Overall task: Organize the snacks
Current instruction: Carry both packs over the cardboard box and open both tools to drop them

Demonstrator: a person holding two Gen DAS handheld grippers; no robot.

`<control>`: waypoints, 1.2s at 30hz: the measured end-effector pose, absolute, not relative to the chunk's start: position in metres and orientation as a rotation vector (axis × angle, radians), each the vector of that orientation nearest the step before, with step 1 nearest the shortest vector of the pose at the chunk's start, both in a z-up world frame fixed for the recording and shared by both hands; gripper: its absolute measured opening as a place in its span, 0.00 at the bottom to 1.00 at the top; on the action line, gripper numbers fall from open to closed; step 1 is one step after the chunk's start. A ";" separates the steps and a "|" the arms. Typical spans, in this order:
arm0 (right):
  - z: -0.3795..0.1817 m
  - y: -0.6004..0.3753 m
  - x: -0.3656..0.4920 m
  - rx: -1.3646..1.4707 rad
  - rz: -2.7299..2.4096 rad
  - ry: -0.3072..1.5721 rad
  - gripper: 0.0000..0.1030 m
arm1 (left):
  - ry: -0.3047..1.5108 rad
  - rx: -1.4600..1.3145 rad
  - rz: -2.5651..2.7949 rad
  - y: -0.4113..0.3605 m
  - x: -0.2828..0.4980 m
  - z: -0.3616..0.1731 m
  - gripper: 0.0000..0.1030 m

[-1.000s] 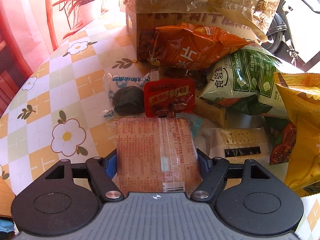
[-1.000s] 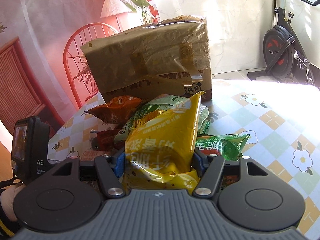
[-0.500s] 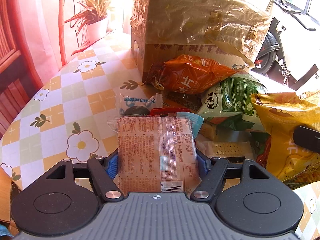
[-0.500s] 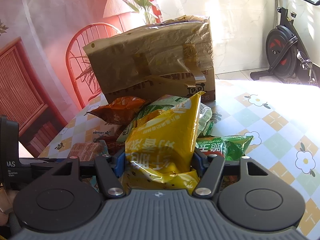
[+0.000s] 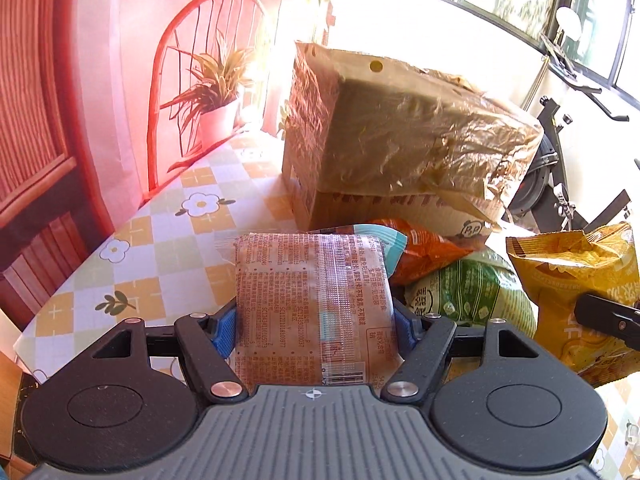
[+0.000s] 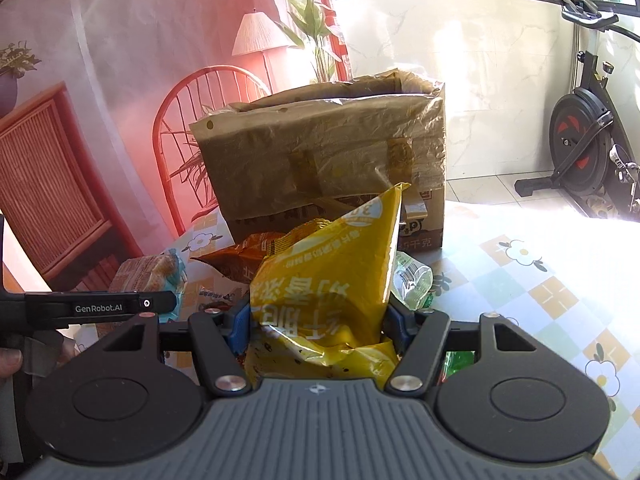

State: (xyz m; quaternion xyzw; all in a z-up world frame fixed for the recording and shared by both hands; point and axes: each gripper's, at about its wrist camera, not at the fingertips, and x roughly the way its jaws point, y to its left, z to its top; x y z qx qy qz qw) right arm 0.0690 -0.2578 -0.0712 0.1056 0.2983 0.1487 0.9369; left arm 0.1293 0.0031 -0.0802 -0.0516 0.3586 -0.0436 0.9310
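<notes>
Mid-carry: left claw [image 5: 316, 322] clamped on flat brown clear-wrapped biscuit pack [image 5: 312, 304], right claw [image 6: 316, 320] clamped on crinkly yellow foil crisp bag [image 6: 332, 292], both before plastic-draped brown cardboard box [image 6: 324, 160]. Next, probably: lifting over box rim, releasing inside.

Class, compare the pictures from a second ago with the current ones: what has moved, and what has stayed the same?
The left gripper has lifted its pink biscuit pack off the snack pile, tilting up toward the cardboard box. The right gripper rose slightly with the yellow chip bag. Both grips stayed closed; the box, orange bag and green bag stayed put.
</notes>
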 end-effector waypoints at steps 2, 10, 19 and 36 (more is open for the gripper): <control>-0.063 -0.262 0.074 0.207 0.313 0.587 0.63 | 0.713 -0.106 -0.085 0.004 0.132 -0.070 0.72; -0.024 -0.290 0.112 0.156 0.337 0.508 0.63 | 0.631 -0.100 -0.083 -0.007 0.152 -0.015 0.72; 0.034 -0.305 0.183 0.080 0.361 0.424 0.63 | 0.538 -0.059 -0.063 -0.032 0.205 0.051 0.72; 0.027 -0.277 0.342 0.012 0.357 0.515 0.63 | 0.648 0.077 -0.035 -0.089 0.360 0.061 0.73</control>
